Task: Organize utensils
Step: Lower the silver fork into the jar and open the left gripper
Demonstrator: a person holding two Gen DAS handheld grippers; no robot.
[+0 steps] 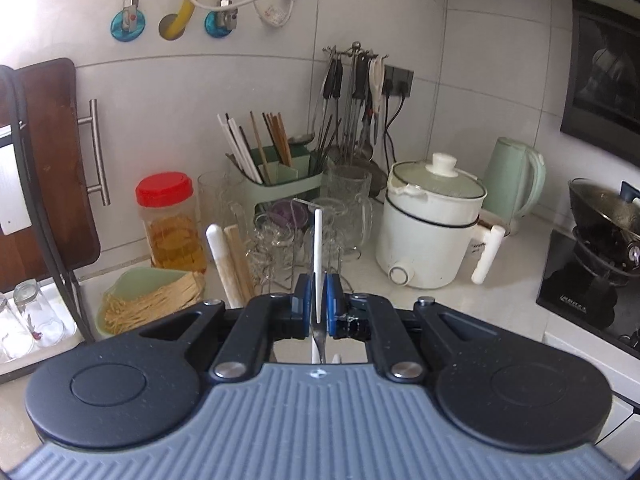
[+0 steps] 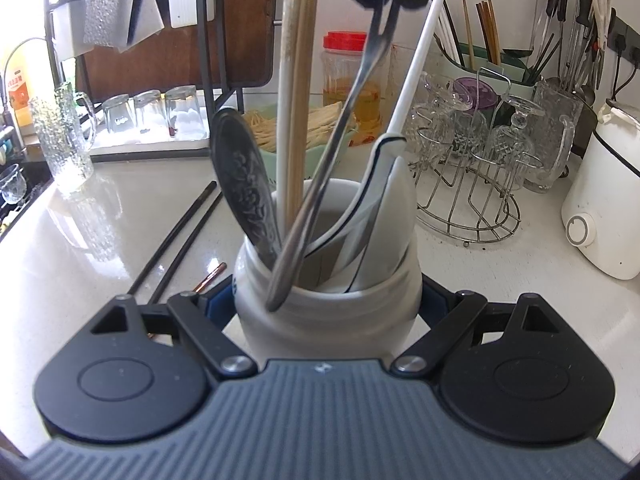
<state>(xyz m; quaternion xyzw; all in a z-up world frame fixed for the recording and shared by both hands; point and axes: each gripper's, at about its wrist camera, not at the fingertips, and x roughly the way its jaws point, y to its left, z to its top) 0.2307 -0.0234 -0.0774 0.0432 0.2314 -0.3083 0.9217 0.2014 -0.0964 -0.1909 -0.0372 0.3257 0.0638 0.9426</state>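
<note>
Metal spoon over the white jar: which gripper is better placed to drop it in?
Left. The left gripper already pinches the metal spoon, its bowl at the white jar mouth. The right gripper is clamped around the jar, steadying it.

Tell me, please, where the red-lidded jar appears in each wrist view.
Left wrist: red-lidded jar left of centre, by the wall, behind the green bowl.
Right wrist: top centre, behind the white cup, partly hidden by a metal utensil.
Shared landmark: the white electric pot, to the jar's right in both.
</note>
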